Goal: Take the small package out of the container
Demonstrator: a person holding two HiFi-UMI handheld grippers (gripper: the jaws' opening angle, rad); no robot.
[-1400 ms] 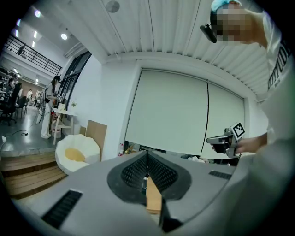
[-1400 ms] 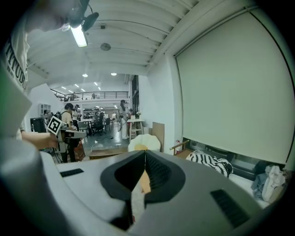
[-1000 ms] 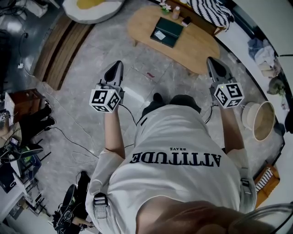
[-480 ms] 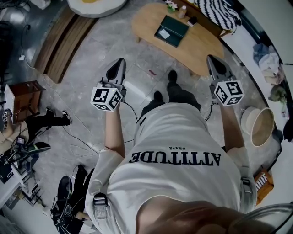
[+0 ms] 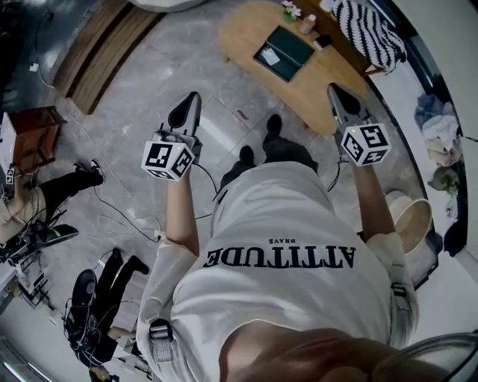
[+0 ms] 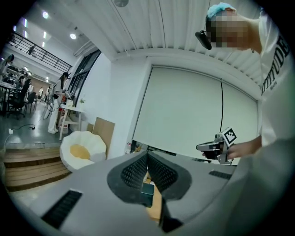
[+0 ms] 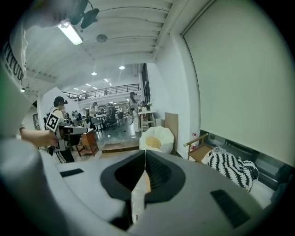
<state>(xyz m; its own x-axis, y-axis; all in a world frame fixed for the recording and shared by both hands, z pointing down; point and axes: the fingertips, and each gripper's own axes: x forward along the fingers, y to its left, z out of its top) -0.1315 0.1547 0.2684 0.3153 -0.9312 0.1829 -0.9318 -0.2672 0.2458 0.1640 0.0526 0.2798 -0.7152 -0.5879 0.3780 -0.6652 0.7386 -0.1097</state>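
Observation:
A dark green container (image 5: 285, 49) lies on the oval wooden table (image 5: 243, 28) ahead, with a small white package (image 5: 270, 55) in it. Both grippers are held out in front of the person, short of the table and above the floor. My left gripper (image 5: 194, 98) is shut and holds nothing. My right gripper (image 5: 331, 89) is shut too, near the table's near edge. In the left gripper view, the container (image 6: 147, 190) shows through the gap below the shut left gripper (image 6: 147, 154), and the right gripper (image 6: 208, 146) is off to the right. The right gripper (image 7: 145, 154) in its own view has nothing between its pads.
A bottle and flowers (image 5: 300, 18) stand at the table's far end. A striped cushion (image 5: 367, 24) lies beyond it. A round basket (image 5: 413, 217) is at the right, wooden steps (image 5: 95, 54) and floor cables (image 5: 119, 221) at the left. Another person's legs (image 5: 66, 186) are at the left.
The person has stepped towards the table, which now lies nearer both grippers. The right gripper has moved further forward than the left. Both stayed shut.

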